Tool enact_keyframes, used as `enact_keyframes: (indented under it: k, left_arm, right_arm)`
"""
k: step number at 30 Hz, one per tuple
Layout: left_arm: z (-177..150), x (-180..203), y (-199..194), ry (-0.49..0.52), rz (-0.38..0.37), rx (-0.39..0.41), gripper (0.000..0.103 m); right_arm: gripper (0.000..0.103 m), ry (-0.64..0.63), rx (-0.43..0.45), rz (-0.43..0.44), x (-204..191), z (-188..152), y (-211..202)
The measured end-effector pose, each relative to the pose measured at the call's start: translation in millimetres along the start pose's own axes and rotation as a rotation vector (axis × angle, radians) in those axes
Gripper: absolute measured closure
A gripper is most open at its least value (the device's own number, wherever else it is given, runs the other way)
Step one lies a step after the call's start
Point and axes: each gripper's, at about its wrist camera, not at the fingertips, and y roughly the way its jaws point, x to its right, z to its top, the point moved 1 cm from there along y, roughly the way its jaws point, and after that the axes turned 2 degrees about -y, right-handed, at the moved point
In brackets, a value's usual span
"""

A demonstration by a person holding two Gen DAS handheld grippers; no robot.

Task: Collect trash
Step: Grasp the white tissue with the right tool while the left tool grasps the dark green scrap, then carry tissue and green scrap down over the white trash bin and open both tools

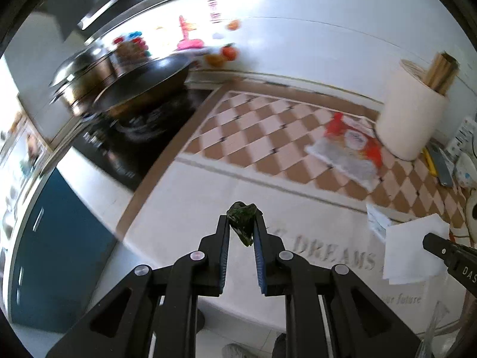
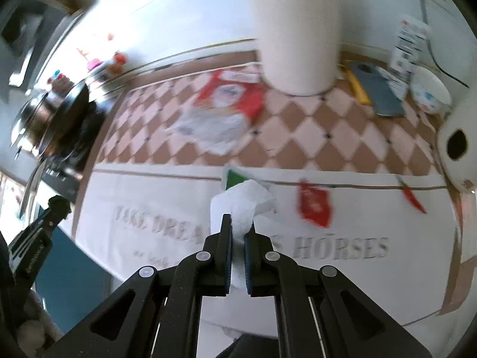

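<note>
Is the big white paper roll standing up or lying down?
Standing up. The paper roll rests on its flat end on the checkered cloth.

Open room: the printed white cloth (image 2: 179, 208) is lying bare ahead of both tongs.
Left: pans (image 1: 140, 83) are crowding the stove.
Back: a paper roll (image 2: 298, 38) is standing behind a snack bag (image 2: 226, 110).
Right: red wrappers (image 2: 314, 207) are lying.
</note>
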Motion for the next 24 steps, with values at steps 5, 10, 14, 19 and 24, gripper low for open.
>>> enact_keyframes:
  k: [5, 10, 14, 19, 24]
  left_arm:
    - [-32.6, -62.8, -1.1, -0.104, 0.043, -0.026, 0.090]
    - [-82.1, -137.1, 4.1, -0.227, 0.104, -0.077, 0.090]
    - [-131.9, -199.7, 13.2, -0.338, 0.159, -0.138, 0.090]
    - [-202.4, -271.9, 36.0, -0.482, 0.205, -0.226, 0.090]
    - [-288.9, -332.7, 93.9, -0.651, 0.155, -0.356, 0.090]
  right_arm:
    - [0.096, -0.094, -0.021, 0.050, -57.6, -18.6, 4.2]
    - [0.096, -0.201, -0.079, 0.136, -127.9, -58.5, 21.4]
    - [0.096, -0.281, -0.158, 0.182, -180.0, -98.6, 46.8]
    - [0.096, -0.400, -0.258, 0.230, -250.1, -165.0, 88.5]
    - [0.096, -0.527, -0.382, 0.263, -313.0, -245.0, 152.1]
